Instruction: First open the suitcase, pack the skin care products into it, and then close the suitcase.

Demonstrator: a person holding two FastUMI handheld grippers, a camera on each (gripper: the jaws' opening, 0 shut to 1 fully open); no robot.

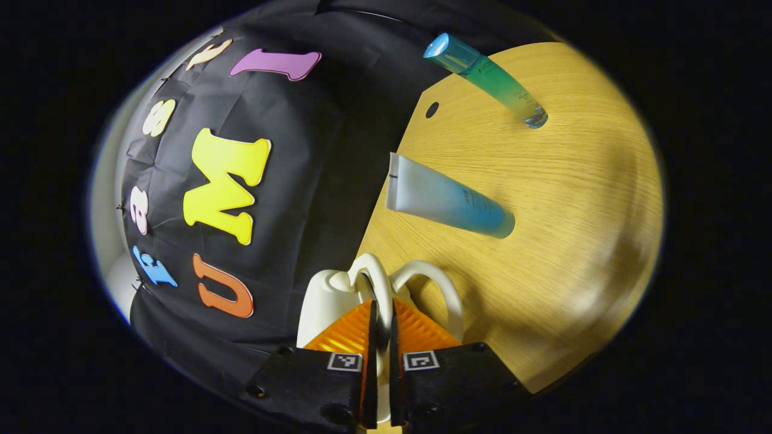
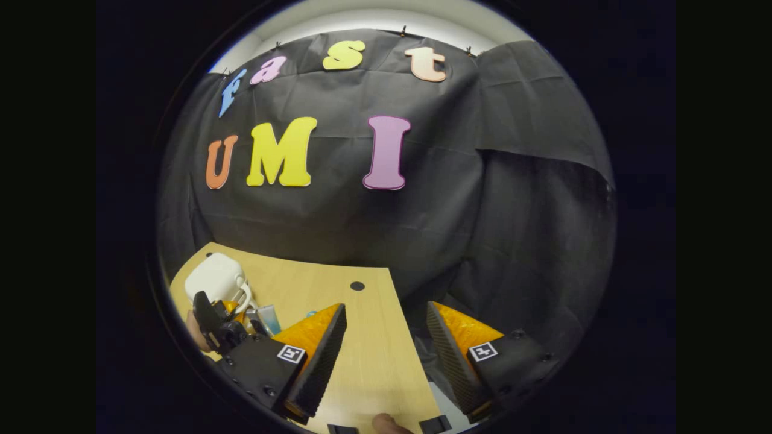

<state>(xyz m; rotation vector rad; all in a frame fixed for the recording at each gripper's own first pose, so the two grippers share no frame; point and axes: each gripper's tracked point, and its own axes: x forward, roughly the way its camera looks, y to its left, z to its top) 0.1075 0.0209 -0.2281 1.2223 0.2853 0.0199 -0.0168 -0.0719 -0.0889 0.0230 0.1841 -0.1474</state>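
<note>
A small white suitcase (image 1: 322, 301) stands closed at the table's edge, right in front of my left gripper (image 1: 381, 310). That gripper is shut on one of its two white loop handles (image 1: 377, 274). Beyond it a blue-and-white tube (image 1: 446, 202) lies on the wooden table (image 1: 573, 211), and a green-blue bottle (image 1: 485, 78) lies farther off. In the right gripper view, my right gripper (image 2: 386, 319) hangs open and empty above the table's far edge. The suitcase (image 2: 211, 277), the left gripper (image 2: 217, 325) and an end of the tube (image 2: 268, 316) sit low on the left.
The black cloth wall rises just behind the table. A dark round hole (image 1: 432, 110) marks the tabletop near its back edge, and this hole (image 2: 357, 286) also shows ahead of the right gripper. A person's fingertip (image 2: 386, 425) pokes in at the bottom.
</note>
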